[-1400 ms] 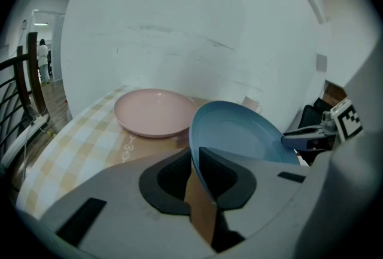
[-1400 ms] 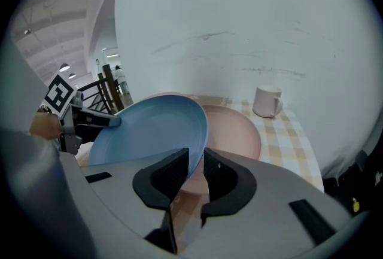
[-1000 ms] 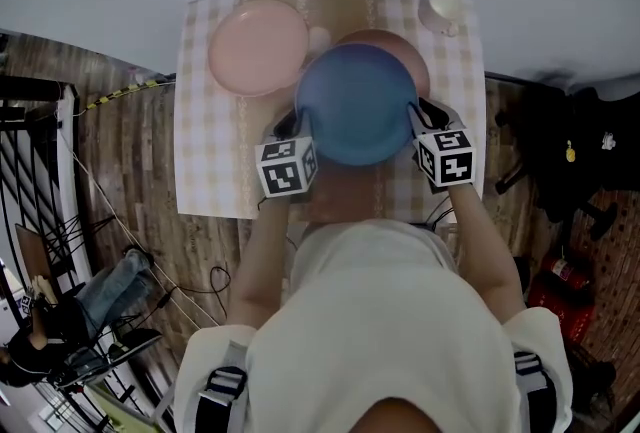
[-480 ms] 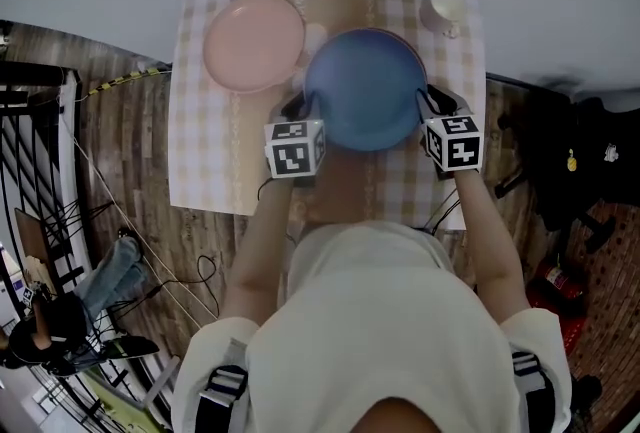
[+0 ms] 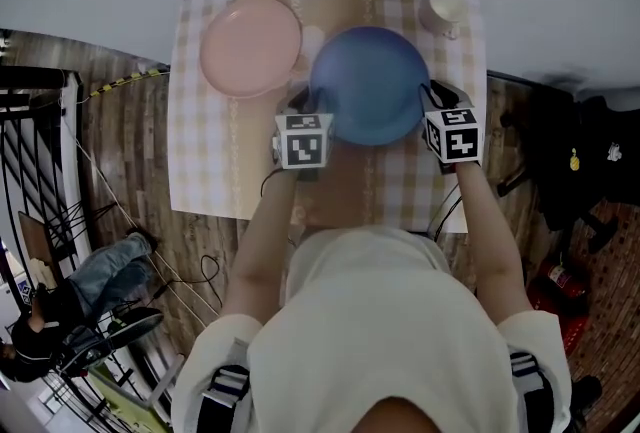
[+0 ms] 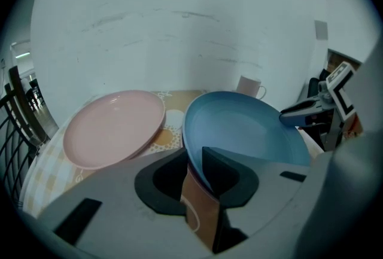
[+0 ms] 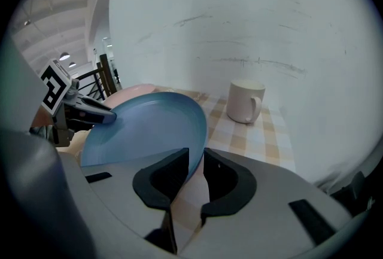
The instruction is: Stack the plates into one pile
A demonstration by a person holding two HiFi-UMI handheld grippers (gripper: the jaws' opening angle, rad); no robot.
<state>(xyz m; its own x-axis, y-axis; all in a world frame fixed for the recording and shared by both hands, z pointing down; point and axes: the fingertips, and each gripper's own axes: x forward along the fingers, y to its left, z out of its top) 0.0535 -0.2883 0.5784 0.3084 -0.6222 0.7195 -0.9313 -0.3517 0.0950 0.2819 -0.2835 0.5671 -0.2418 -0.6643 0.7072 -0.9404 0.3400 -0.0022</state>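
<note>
The round blue plate lies low over the right half of the checked-cloth desk, just beside the pale pink round plate. It is taken at opposite rims, likely to keep it level. The right hand-held gripper pinches its rim. The left hand-held gripper has just been opening its jaws: the rim is between them, with one pad clear of it, which suggests a release.

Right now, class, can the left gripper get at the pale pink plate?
Probably yes. The left gripper, whose jaws have just been opening around the rim of the blue plate, sits beside the pale pink plate with nothing between them.
</note>
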